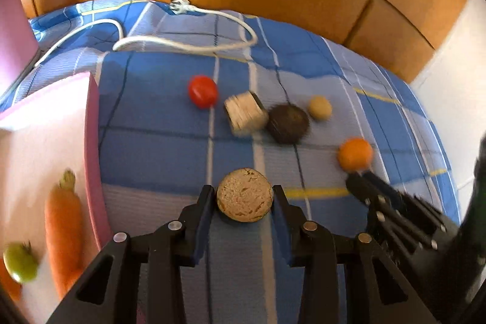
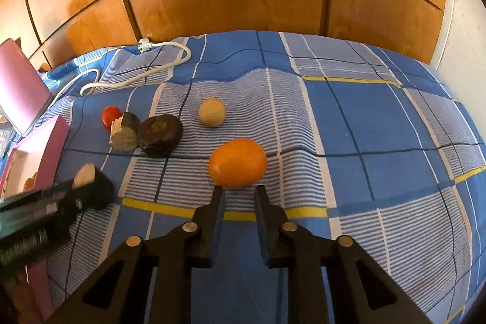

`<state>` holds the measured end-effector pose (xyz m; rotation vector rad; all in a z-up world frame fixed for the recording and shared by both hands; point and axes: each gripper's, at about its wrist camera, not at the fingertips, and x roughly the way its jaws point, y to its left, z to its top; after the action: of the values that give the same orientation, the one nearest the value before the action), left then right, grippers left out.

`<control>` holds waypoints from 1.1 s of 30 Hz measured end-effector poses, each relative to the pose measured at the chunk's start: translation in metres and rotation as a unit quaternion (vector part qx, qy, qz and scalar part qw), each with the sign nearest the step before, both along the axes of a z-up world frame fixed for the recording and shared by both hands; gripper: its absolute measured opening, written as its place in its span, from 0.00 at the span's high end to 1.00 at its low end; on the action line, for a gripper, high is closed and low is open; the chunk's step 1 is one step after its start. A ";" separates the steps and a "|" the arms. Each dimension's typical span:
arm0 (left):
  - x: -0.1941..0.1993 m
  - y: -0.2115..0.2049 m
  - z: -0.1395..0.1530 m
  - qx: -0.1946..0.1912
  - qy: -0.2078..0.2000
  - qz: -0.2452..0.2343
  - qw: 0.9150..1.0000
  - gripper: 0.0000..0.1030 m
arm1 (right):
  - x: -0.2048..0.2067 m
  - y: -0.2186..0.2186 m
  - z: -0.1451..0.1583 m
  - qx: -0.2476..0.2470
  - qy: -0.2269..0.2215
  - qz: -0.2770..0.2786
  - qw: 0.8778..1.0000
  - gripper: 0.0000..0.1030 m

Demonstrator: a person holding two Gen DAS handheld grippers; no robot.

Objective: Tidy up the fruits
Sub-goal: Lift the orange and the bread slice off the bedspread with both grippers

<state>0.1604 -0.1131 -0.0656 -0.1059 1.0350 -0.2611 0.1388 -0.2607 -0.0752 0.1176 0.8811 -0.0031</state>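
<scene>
Left tool angled down, pinching tan round biscuit; right tool pressed together before orange

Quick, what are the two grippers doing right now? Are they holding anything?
Left gripper: closed on the round tan piece.
Right gripper: shut and empty, its tips just short of the orange.

Between my left fingertips sits a round tan disc, its crumbly flat face up. On the blue checked cover lie the orange, a pale ball, a dark brown round piece, a cut beige block and a red tomato (glossy). A carrot and green tomato rest inside the pink box.
</scene>
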 end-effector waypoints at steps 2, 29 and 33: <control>-0.013 -0.004 0.000 0.003 -0.001 -0.010 1.000 0.63 | -0.006 0.000 0.000 -0.001 0.000 0.003 1.000 0.85; -0.048 -0.014 -0.002 0.014 -0.026 -0.025 0.999 0.63 | 0.017 -0.010 0.005 0.055 0.008 0.008 0.998 0.65; -0.046 -0.015 -0.002 0.015 -0.031 -0.025 0.999 0.63 | 0.022 -0.005 0.005 0.040 0.002 0.013 0.999 0.66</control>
<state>0.1140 -0.1281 -0.0674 -0.0444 0.9804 -0.2932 0.1605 -0.2656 -0.0705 0.1816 0.8873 0.0562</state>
